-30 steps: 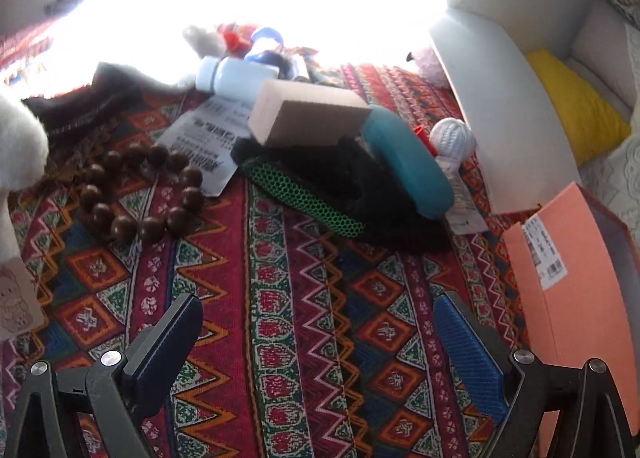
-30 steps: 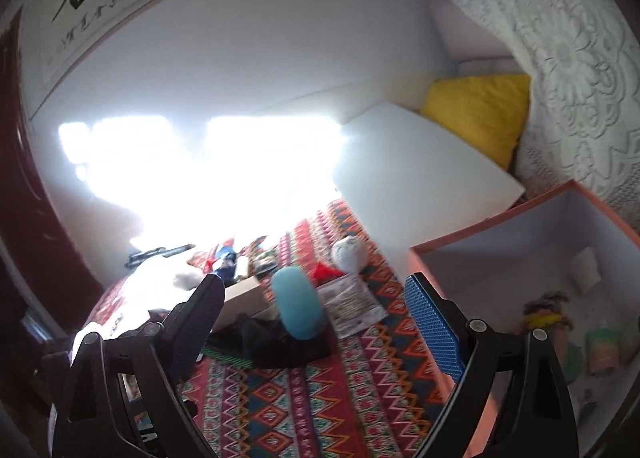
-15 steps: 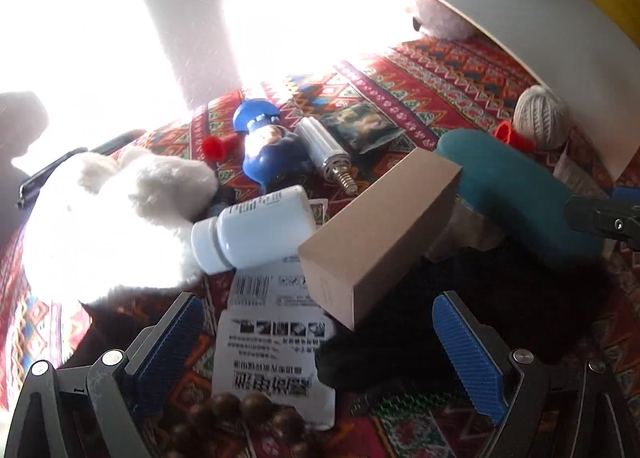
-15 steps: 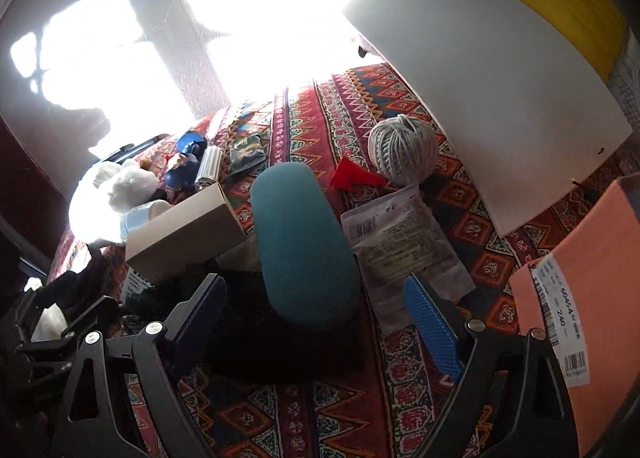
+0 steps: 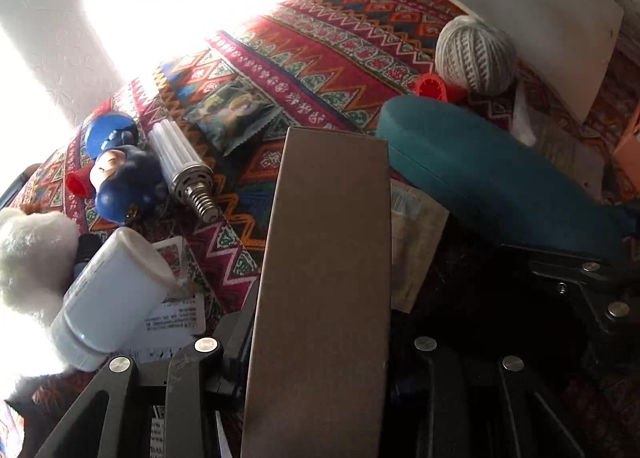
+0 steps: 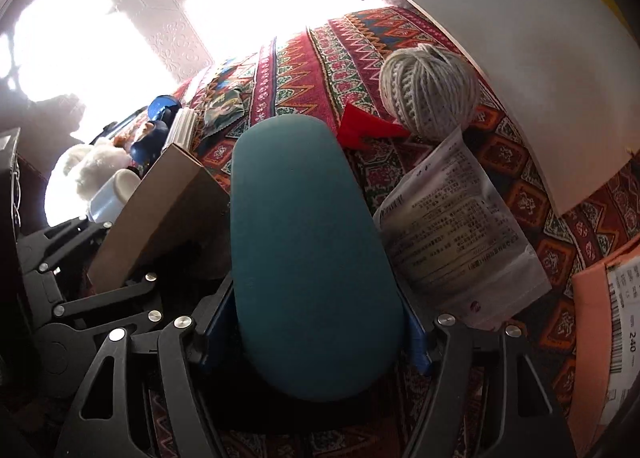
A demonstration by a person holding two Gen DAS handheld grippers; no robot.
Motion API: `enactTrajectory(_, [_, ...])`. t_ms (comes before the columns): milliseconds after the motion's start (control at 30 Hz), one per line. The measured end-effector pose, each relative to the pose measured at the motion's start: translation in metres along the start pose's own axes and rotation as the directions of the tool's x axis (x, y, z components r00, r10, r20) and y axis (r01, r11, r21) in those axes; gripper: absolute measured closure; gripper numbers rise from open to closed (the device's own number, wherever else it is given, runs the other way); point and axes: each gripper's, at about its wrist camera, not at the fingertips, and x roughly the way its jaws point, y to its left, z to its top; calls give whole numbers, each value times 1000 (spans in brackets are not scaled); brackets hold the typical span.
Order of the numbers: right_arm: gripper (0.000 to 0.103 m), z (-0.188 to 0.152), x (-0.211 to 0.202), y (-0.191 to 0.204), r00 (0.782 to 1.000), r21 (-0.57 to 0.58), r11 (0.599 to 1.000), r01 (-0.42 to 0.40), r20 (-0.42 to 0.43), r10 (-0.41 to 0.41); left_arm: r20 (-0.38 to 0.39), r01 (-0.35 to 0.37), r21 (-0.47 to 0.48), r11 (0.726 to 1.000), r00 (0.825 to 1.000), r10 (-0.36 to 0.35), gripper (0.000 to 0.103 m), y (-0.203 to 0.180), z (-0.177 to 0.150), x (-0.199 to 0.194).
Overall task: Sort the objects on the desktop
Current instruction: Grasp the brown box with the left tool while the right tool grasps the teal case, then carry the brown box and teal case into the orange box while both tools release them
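My left gripper (image 5: 316, 342) is shut on a long brown cardboard box (image 5: 324, 278), which runs forward between its jaws. The box also shows in the right wrist view (image 6: 160, 218), with the left gripper's black frame below it. My right gripper (image 6: 316, 322) is shut on a teal oval glasses case (image 6: 304, 258). The case also shows in the left wrist view (image 5: 492, 178), right of the box. Both objects rest over dark cloth on the patterned red tablecloth (image 5: 340, 38).
A white bottle (image 5: 108, 298), white plush (image 5: 28, 254), blue figurine (image 5: 116, 174), bulb (image 5: 184, 170) and picture sachet (image 5: 232, 114) lie left. A ball of string (image 6: 428, 94), red cone (image 6: 368, 130) and printed pouch (image 6: 452, 242) lie right. A white board (image 6: 520, 58) and orange box (image 6: 604, 338) stand right.
Both grippers moved forward and down into the pile. The left one closed on the cardboard box and the right one closed on the teal case; both were open before.
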Motion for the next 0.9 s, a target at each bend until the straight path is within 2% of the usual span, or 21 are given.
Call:
enactTrajectory(133, [34, -13, -29, -13, 996, 105, 991, -85, 3, 86, 103, 69, -97, 993, 993, -59, 64, -2, -16, -69])
enactTrajectory(267, [35, -24, -73, -16, 984, 152, 973, -171, 81, 160, 184, 92, -109, 990, 980, -71, 64, -17, -34, -128])
enactTrajectory(367, [36, -40, -107, -16, 965, 177, 954, -241, 144, 218, 222, 117, -130, 985, 971, -86, 64, -26, -48, -164])
enactTrajectory(533, [36, -69, -156, -11, 914, 196, 905, -377, 237, 329, 255, 163, -172, 972, 960, -115, 64, -31, -64, -204])
enactTrajectory(600, [36, -72, -178, -12, 896, 184, 897, -403, 278, 346, 266, 170, -178, 969, 957, -119, 64, -36, -67, -215])
enactTrajectory(767, [36, -80, -251, -26, 841, 145, 886, -439, 413, 349, 308, 203, -136, 970, 939, -154, 64, -65, -60, -243])
enactTrajectory(900, [36, -89, -313, -59, 793, 145, 894, -424, 537, 289, 331, 260, -63, 963, 916, -226, 63, -109, -41, -261])
